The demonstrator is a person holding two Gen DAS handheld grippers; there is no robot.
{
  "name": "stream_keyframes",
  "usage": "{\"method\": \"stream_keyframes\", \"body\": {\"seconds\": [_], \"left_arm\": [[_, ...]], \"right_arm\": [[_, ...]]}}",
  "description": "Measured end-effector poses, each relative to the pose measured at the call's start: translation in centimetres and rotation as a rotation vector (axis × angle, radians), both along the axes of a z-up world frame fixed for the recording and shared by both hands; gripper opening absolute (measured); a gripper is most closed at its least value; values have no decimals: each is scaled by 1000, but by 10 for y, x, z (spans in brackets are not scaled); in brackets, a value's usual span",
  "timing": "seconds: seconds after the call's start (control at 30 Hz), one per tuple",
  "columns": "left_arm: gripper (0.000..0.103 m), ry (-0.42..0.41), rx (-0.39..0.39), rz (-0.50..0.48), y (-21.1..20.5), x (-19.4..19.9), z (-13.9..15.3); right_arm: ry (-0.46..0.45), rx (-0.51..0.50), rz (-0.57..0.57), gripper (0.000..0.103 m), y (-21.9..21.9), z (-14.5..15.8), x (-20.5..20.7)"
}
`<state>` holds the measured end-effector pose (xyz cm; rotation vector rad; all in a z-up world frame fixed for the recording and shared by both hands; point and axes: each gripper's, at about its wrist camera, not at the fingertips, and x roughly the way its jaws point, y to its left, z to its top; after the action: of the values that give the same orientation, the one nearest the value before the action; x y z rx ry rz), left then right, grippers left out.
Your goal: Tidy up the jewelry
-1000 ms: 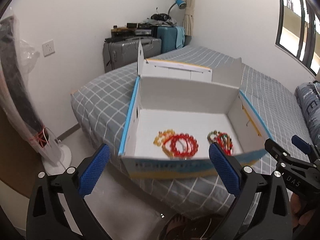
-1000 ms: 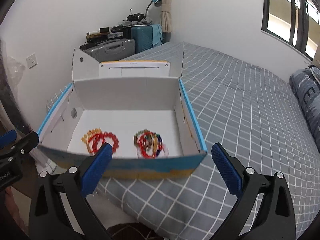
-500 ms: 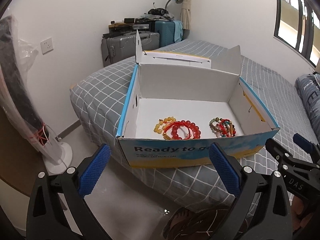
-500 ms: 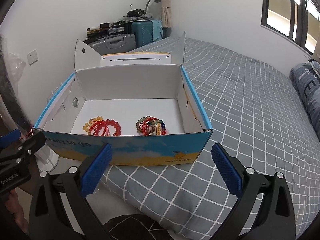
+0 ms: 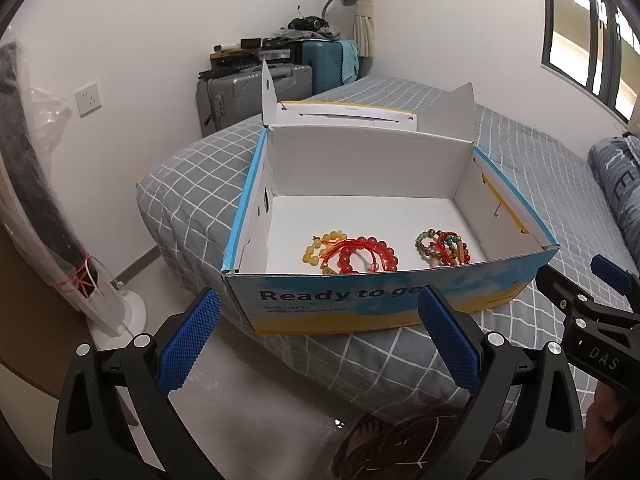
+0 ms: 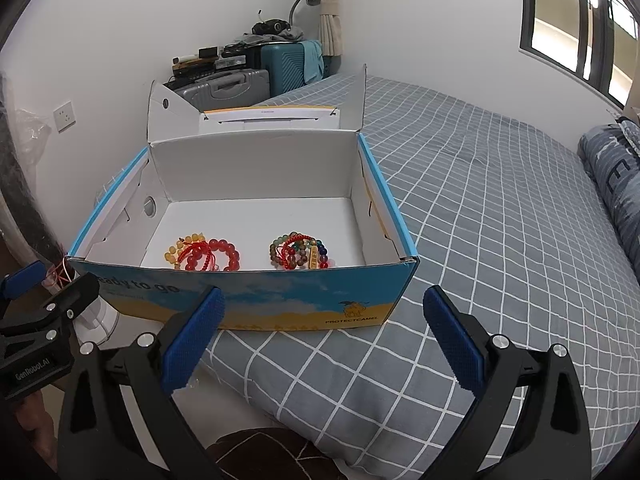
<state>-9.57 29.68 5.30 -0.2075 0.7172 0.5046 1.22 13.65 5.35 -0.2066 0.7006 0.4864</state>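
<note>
Both grippers, left (image 5: 318, 334) and right (image 6: 322, 334), hung spread and empty before the box (image 6: 256, 300). Bracelets (image 6: 206, 255) lay tangled; best pinched one strand at a time.

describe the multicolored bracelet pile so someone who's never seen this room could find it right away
On the grey checked bed sits an open cardboard box. Two bracelet heaps lie inside; take the multicolored bracelet pile on the right, with green and blue beads, not the red and yellow pile.
</note>
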Motion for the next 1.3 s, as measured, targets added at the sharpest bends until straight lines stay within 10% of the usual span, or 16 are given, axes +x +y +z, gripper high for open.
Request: {"method": "stream_keyframes", "body": {"seconds": [1.3], "left_arm": [[97, -6, 11, -18, -3, 6, 4]], "right_arm": [[15, -2, 17, 95, -6, -2, -1]]}}
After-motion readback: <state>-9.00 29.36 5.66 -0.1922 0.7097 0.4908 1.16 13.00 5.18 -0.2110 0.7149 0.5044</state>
